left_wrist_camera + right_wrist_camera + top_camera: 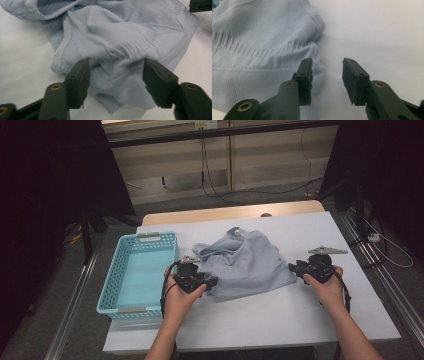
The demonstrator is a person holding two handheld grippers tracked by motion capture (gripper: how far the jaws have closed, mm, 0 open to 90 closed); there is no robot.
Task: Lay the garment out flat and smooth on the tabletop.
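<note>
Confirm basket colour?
Turquoise, with perforated sides: the basket left of the garment, best seen in the high view.

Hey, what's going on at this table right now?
A person sits at a white table holding a two-jaw claw in each hand, working on a crumpled light blue knit garment. The left claw is open with a fold of the garment's edge between its jaws, not yet pinched. The right claw is also open at the garment's opposite edge, one jaw against the fabric. An empty turquoise basket sits to the left of the garment.
</note>
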